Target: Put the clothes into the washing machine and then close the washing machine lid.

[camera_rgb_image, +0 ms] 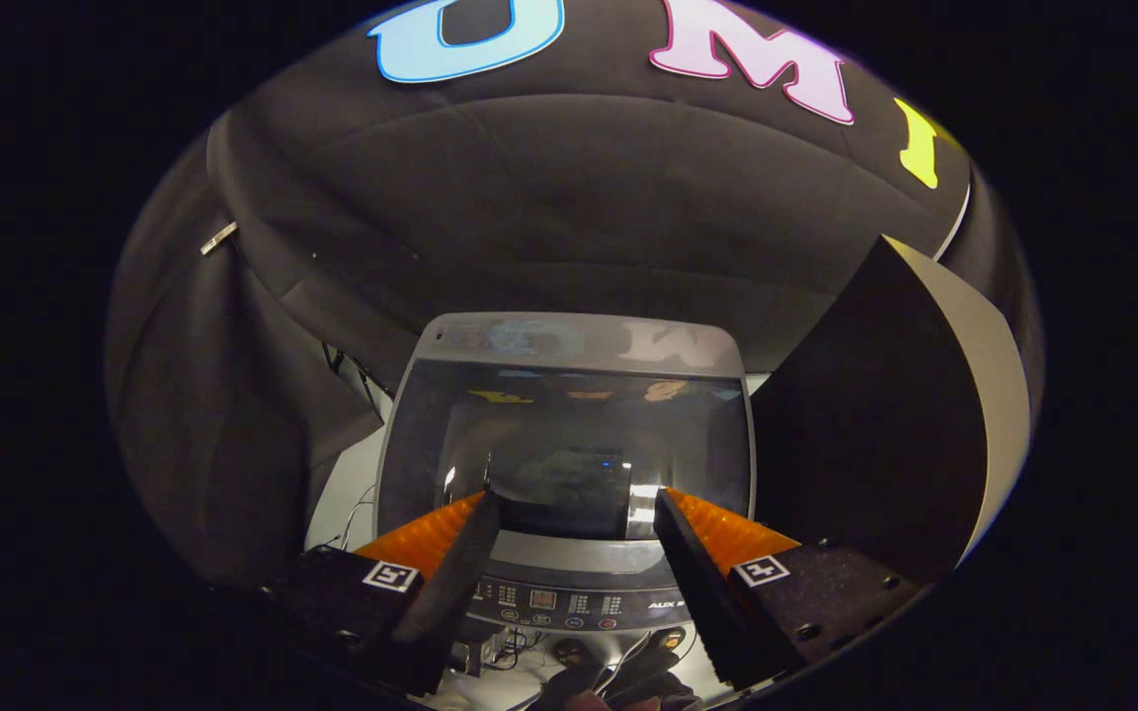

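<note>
To the left of my tool hangs the booth's black cloth wall, soft and creased, with a few thin cables trailing down past the machine's pale side. Ahead of me stands the washing machine, a grey top-loader with rounded corners. Its lid appears to lie flat and shut: a dark, glossy pane in a grey frame that throws back reflections. Through the glass I can just make out a dim, mottled heap that may be the clothes, though it is too dark to be sure.

My gripper hangs just above the front edge of the lid, fingers spread wide with nothing between them but open air over the glass; the inner faces look ribbed. Below them runs the control panel, a smooth curved strip with small buttons and a display.

On the right rises a tall flat board, dark on its broad face, pale along its edge.

Judging by this, the loading and the closing both look done, and little seems left beyond drawing away.
</note>
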`<state>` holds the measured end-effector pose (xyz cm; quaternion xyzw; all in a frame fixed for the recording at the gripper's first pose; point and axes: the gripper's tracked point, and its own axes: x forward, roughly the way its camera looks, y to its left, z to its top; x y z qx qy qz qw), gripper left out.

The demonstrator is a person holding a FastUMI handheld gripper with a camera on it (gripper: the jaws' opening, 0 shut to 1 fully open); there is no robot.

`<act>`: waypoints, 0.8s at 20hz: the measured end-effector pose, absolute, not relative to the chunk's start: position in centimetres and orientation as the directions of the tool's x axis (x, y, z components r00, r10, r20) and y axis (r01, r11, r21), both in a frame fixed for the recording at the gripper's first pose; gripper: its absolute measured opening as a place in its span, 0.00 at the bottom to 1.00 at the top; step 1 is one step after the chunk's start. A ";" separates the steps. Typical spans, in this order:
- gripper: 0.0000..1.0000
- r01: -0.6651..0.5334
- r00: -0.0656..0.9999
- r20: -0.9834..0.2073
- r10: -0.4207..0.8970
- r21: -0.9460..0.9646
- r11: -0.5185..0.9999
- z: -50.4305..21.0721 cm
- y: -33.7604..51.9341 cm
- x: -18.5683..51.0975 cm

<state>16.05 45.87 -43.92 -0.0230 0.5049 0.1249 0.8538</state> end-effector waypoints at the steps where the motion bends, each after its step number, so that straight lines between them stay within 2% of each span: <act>1: 1.00 -0.237 0.462 -0.866 0.193 0.089 0.967 -43.9 45.9 16.0; 4: 1.00 -0.241 0.486 -0.847 0.214 0.105 0.965 -42.4 45.9 16.9; 9: 1.00 -0.302 0.601 -0.749 0.279 0.110 0.947 -37.9 46.3 18.6; 16: 0.99 -0.260 0.740 -0.605 0.296 0.149 0.954 -29.9 44.3 19.7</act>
